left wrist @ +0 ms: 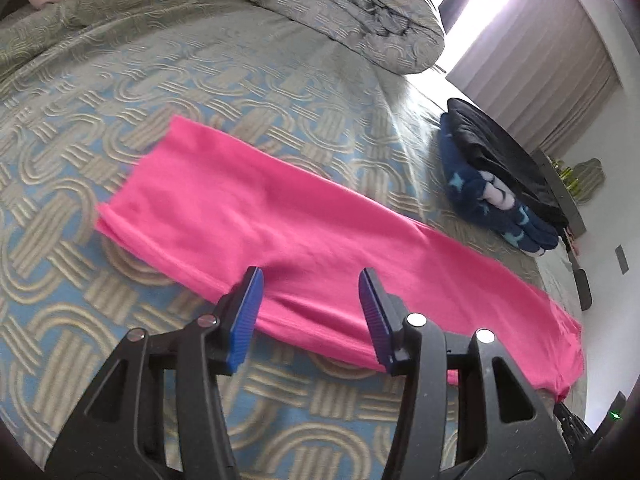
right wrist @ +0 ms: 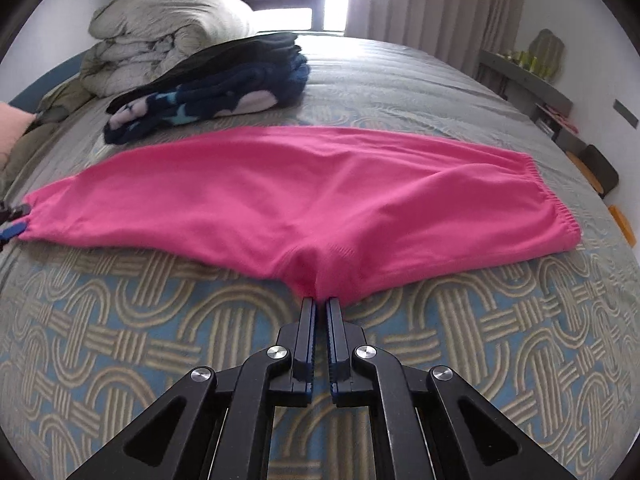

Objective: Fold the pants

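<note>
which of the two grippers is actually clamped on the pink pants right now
The right gripper: its jaws are shut on the near edge of the pink pants. The left gripper stands open over the pants, pinching nothing.

Home bedroom: bed [right wrist: 400,80], rolled duvet [right wrist: 168,32]

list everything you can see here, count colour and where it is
pants: one, pink, flat across the bed, legs stacked
bedspread: one, blue and beige woven pattern, under the pants
folded clothes pile: one, navy with stars, black on top, behind the pants
rolled duvet: one, grey-beige, far end of the bed
curtains: beige, by the window
shelf: one, grey, on the right wall
left tongs: black with blue pads, open over the pants' near edge
right tongs: black, shut on the pants' crotch edge
</note>
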`<state>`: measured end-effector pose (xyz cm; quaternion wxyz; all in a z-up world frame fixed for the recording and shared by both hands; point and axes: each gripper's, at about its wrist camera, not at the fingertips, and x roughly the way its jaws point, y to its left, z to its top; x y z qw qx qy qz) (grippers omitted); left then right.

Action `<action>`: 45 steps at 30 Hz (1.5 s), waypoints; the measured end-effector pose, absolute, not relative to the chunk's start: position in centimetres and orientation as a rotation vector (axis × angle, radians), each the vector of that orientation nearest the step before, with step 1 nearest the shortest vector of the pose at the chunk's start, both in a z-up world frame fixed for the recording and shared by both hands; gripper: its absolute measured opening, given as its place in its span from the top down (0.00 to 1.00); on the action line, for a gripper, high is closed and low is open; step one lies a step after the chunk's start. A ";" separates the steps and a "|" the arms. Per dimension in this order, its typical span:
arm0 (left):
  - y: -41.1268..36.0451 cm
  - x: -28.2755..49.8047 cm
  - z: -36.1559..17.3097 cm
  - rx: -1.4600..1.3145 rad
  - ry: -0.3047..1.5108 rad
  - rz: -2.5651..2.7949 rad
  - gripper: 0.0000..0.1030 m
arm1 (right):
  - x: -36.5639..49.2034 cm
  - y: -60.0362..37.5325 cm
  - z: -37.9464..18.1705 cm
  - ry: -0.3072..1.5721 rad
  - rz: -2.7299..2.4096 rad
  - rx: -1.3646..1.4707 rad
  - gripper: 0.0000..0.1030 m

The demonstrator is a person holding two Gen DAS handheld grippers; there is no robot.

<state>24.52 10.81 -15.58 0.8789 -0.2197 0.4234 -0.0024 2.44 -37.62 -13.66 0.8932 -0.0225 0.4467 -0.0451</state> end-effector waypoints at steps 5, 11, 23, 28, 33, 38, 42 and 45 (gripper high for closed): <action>14.1 22.3 -14.5 -0.552 0.870 0.030 0.49 | 1.5 -39.4 -12.3 0.876 -0.040 0.111 0.91; 17.7 19.9 -15.2 -0.856 0.864 -0.070 0.49 | 2.8 -40.7 -10.5 0.770 0.016 0.243 0.85; 17.8 22.4 -18.2 -1.039 0.931 0.049 0.49 | 4.6 -41.1 -14.5 0.889 0.064 0.373 0.84; 18.3 24.4 -18.7 -1.049 0.931 0.077 0.50 | 4.4 -40.8 -14.6 0.895 0.063 0.350 0.84; 19.5 25.4 -19.4 -1.072 0.893 0.122 0.60 | 4.4 -40.9 -14.8 0.894 0.071 0.365 0.84; 20.5 25.4 -20.9 -1.097 0.869 0.118 0.89 | 4.1 -40.7 -14.8 0.891 0.066 0.352 0.84; 21.0 25.1 -21.6 -1.119 0.830 0.040 0.91 | 4.0 -39.8 -14.4 0.895 0.033 0.298 0.84; 20.8 25.0 -21.4 -1.048 0.800 0.006 0.91 | 3.5 -37.3 -13.6 0.884 -0.011 0.191 0.72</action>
